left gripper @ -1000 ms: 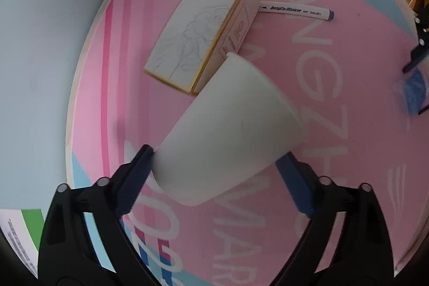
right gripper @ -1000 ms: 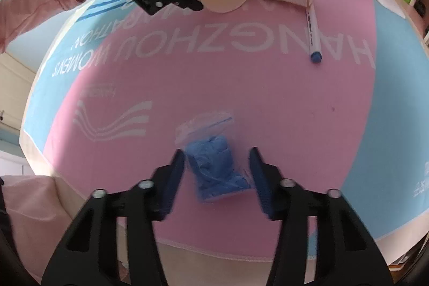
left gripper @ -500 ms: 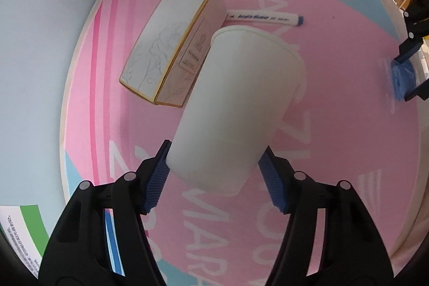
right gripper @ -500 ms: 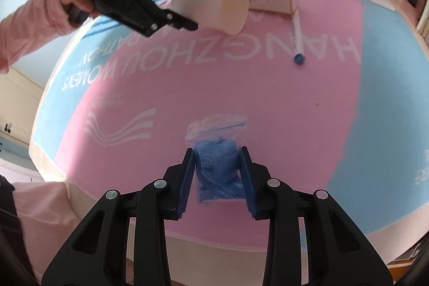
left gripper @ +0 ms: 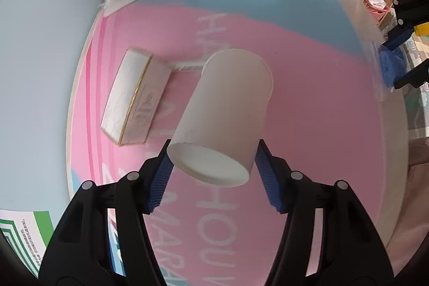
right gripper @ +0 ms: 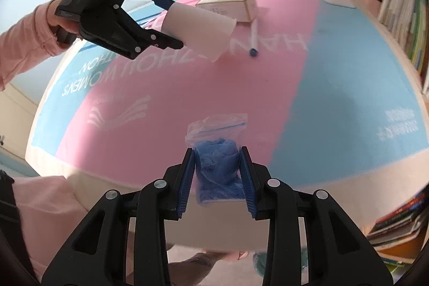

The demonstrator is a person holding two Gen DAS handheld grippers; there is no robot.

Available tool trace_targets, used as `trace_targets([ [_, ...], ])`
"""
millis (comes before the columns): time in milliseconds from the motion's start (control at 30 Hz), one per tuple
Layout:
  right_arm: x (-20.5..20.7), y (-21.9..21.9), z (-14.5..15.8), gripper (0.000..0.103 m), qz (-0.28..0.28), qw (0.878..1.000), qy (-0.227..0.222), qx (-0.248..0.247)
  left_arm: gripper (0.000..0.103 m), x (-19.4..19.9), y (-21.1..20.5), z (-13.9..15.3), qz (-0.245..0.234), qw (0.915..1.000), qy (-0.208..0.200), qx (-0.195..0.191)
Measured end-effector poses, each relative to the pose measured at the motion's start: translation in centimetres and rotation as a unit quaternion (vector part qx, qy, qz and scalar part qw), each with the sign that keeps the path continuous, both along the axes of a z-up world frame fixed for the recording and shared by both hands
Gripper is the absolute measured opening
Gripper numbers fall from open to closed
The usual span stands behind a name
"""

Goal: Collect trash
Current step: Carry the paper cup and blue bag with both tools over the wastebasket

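**Left wrist view: both pieces of trash are coming up off the mat together**

Left wrist camera is showing the left gripper (left gripper: 213, 173) clamping a white paper cup (left gripper: 225, 114) near its base; its jaws have just been closing, and the blue pads are now pressing both sides of the cup, which a second ago was lying against the cardboard box (left gripper: 135, 95). The cup is now hanging in the air, mouth tilting away, clear of the pink-and-blue mat (left gripper: 308, 125). Across the table, the right gripper (right gripper: 217, 178) is squeezing a clear plastic bag of blue material (right gripper: 217, 160), its jaws having narrowed onto it, and is carrying it past the mat's near edge. The marker pen (right gripper: 253, 38) and box are staying behind on the mat. Judging by this, both pickups are succeeding, and a bin is probably the next stop; none is visible.
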State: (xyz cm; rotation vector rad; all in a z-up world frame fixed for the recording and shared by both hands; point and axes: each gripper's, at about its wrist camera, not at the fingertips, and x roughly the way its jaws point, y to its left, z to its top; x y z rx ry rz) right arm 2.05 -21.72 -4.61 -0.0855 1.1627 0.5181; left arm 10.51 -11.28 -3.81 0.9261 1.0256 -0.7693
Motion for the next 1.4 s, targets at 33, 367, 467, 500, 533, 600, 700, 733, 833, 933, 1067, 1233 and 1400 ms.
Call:
trace_targets([
  [33, -0.5, -0.6, 0.2, 0.035, -0.004, 1.0, -0.002, -0.001, 0.058, -0.5, -0.7, 0.2, -0.003, 1.0, -0.002, -0.001],
  [367, -5.5, -7.0, 2.5, 0.035, -0.059, 0.998, -0.036, -0.008, 0.057, -5.7, -7.6, 2.0, -0.053, 0.9984, -0.012, -0.017],
  [467, -7.4, -9.2, 3.1, 0.035, -0.081, 0.996, -0.044, -0.01, 0.057, -7.0, -9.9, 2.3, -0.074, 0.9969, -0.017, -0.02],
  [500, -8.0, -10.1, 3.2, 0.035, -0.088, 0.995, -0.047, -0.011, 0.057, -7.3, -10.8, 2.3, -0.082, 0.9962, -0.019, -0.02],
  [533, -8.6, -10.8, 3.3, 0.035, -0.094, 0.994, -0.047, -0.012, 0.057, -7.8, -11.6, 2.4, -0.089, 0.9956, -0.019, -0.021],
  [600, -10.1, -12.6, 3.5, 0.035, -0.112, 0.992, -0.05, -0.014, 0.057, -8.9, -13.6, 2.5, -0.107, 0.9938, -0.02, -0.023],
  [700, -12.5, -15.1, 3.7, 0.035, -0.138, 0.989, -0.051, -0.015, 0.057, -10.4, -16.4, 2.4, -0.131, 0.9909, -0.017, -0.027],
  [733, -13.3, -16.0, 3.7, 0.035, -0.147, 0.988, -0.05, -0.015, 0.057, -11.1, -17.5, 2.3, -0.141, 0.9895, -0.015, -0.027],
  [833, -15.4, -18.0, 3.6, 0.035, -0.171, 0.984, -0.049, -0.017, 0.057, -13.2, -20.0, 2.2, -0.167, 0.9855, -0.012, -0.027],
  [933, -17.5, -19.9, 3.3, 0.035, -0.196, 0.979, -0.044, -0.019, 0.057, -15.4, -22.4, 1.9, -0.195, 0.9804, -0.006, -0.027],
  [1067, -20.4, -22.4, 2.9, 0.035, -0.228, 0.973, -0.038, -0.02, 0.057, -18.3, -25.9, 1.2, -0.229, 0.973, 0.005, -0.026],
  [1233, -23.3, -24.9, 2.2, 0.035, -0.26, 0.965, -0.029, -0.02, 0.057, -21.1, -29.0, 0.2, -0.263, 0.9643, 0.018, -0.021],
  [1400, -25.9, -27.3, 1.4, 0.035, -0.291, 0.956, -0.024, -0.014, 0.057, -23.3, -31.6, -0.9, -0.292, 0.9558, 0.027, -0.012],
])
